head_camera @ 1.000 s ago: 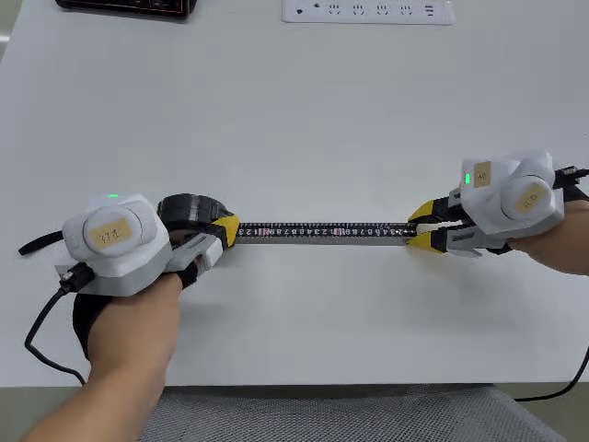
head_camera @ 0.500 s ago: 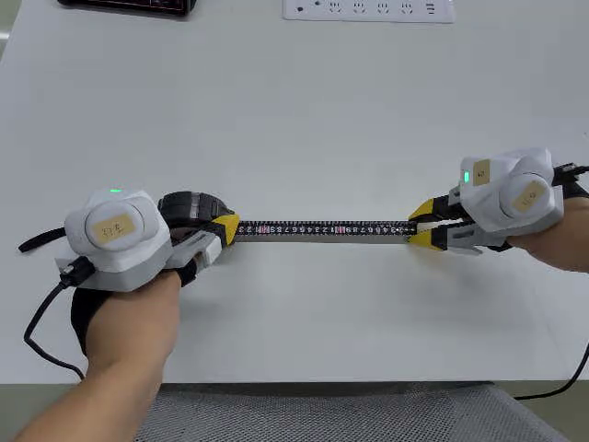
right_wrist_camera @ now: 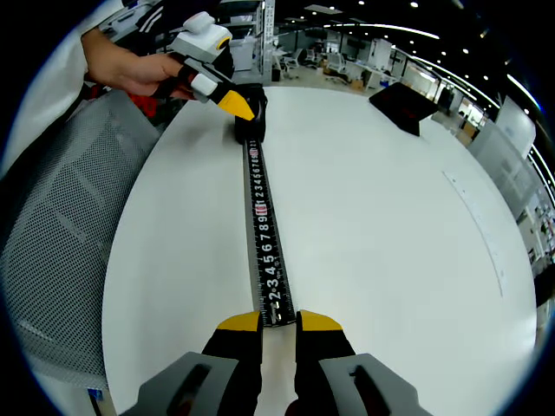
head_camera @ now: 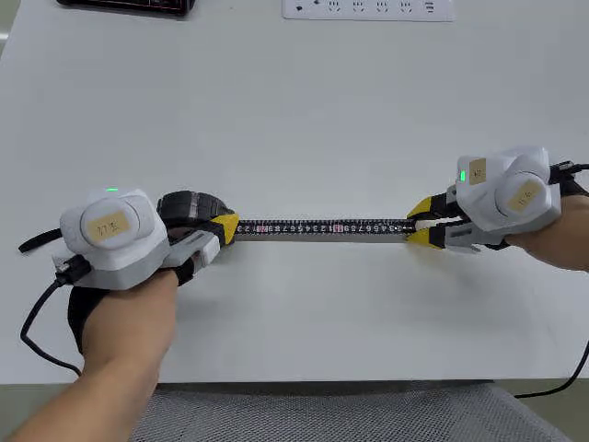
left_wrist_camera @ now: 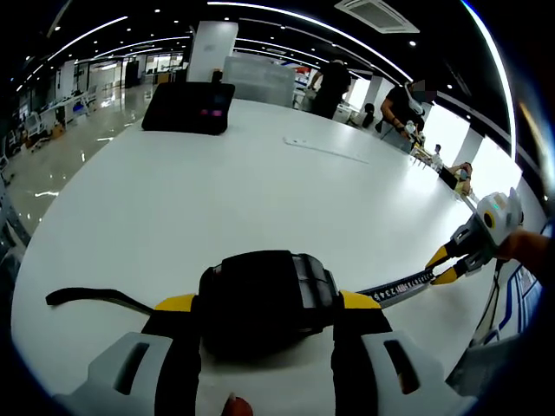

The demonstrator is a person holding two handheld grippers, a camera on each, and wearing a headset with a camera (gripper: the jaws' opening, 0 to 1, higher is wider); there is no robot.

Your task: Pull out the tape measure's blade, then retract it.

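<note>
White bench (head_camera: 294, 120) carried one tape measure (head_camera: 190, 210), whose black body sat at the near left side. The left claw (head_camera: 210, 224) was closed around it, one yellow tip on each flank of the body, as the left gripper view confirmed for the tape measure (left_wrist_camera: 264, 290) and the claw (left_wrist_camera: 267, 303). A single blade (head_camera: 322, 227), dark with pale numerals, ran straight out from the body to the right, just above the surface. Its far end was pinched between the two yellow tips of the right claw (head_camera: 420, 224), which stood well apart from the left one. In the right gripper view the blade (right_wrist_camera: 263, 234) led from that claw (right_wrist_camera: 278, 323) away to the tape measure (right_wrist_camera: 251, 128) and the other claw (right_wrist_camera: 234, 102). One black strap (left_wrist_camera: 87, 297) trailed from the body. Farther off, at the back edge, lay one white power strip (head_camera: 368, 10) and one dark flat device (head_camera: 124, 5). Grey mesh of a chair (head_camera: 322, 414) showed below the near edge.
</note>
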